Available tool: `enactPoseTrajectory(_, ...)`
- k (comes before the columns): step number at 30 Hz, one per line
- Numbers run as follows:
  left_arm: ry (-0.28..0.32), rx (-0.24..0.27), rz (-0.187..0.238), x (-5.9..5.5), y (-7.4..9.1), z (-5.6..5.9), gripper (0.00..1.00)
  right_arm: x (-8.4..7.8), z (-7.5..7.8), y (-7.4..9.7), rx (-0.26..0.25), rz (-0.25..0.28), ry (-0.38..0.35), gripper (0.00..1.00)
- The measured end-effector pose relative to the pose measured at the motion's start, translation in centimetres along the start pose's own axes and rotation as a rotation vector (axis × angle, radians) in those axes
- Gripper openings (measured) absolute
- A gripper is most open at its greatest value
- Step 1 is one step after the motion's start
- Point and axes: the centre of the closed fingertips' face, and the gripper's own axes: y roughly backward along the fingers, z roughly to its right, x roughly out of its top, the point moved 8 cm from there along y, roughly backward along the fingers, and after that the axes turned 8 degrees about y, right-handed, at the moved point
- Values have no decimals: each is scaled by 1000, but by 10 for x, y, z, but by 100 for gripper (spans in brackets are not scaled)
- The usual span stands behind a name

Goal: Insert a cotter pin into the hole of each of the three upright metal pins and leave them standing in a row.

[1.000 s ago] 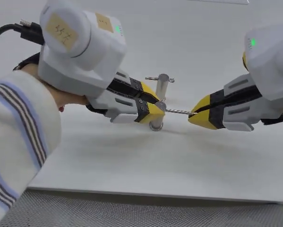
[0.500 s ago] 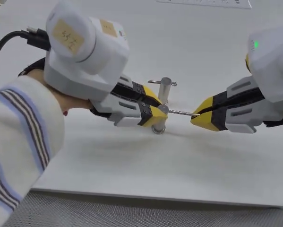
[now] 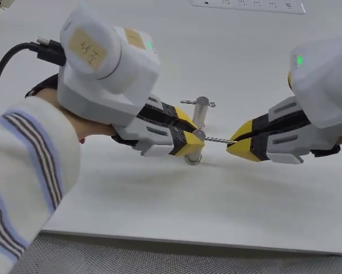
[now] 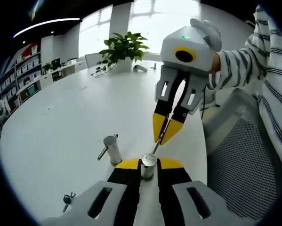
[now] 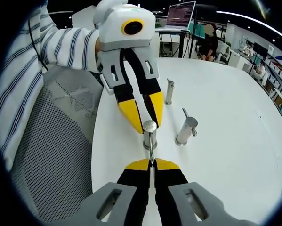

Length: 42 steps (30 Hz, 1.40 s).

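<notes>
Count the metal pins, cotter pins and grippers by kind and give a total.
Upright metal pins: 3
Cotter pins: 3, one held, one through a pin, one loose
Grippers: 2, left gripper, right gripper
Total: 8

White table [image 3: 159, 194], bare top, with grey mesh [image 3: 159, 257] below its near edge. A white power strip [image 3: 248, 4] lay at the far edge. A potted plant [image 4: 124, 44] stood at the table's far end, shelves [image 4: 18, 80] lined the wall, and a lit monitor [image 5: 181, 14] sat beside a seated person [image 5: 207, 44].
</notes>
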Motion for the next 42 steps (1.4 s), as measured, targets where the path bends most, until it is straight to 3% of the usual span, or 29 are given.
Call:
enactPoseTrajectory(18,2,1,0,0,-1,1,10,11,3,-15,40,20,52,0)
enactPoseTrajectory(27,-3,1,1,1,-2,3,10,17,3,-20,59,67,73,0)
enactPoseTrajectory(32,1,2,2,1,-2,5,10,13,6,-17,40,54,77,10)
enactPoseTrajectory(42,6,9,6,2,-2,7,10,12,6,-12,31,72,45,0)
